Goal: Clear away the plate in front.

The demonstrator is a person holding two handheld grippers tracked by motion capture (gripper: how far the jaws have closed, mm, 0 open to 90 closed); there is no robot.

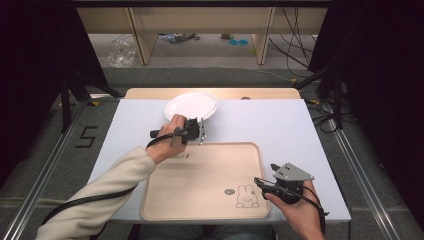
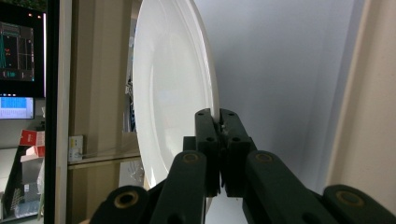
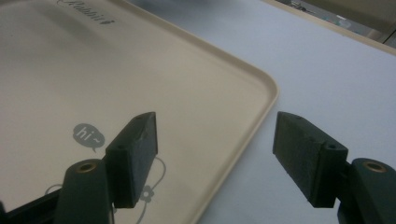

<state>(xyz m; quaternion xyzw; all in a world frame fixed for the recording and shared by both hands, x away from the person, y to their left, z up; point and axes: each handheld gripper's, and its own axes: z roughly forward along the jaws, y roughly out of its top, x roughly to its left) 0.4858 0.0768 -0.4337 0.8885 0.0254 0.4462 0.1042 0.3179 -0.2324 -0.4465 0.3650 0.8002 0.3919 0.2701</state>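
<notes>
White plate sat at the far edge of the counter, just beyond the beige tray. Left tongs were clenched on the plate's near rim, which appeared edge-on in the left gripper view. Right tongs were released, jaws wide apart over the tray's near right corner, gripping nothing.

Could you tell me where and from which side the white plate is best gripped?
By its thin rim, on the edge nearest the person, coming in from the tray side. The plate is shallow and broad, so only the rim fits between the jaws. The left gripper is already shut on the plate's rim that way, and the right gripper is open over the tray corner.
</notes>
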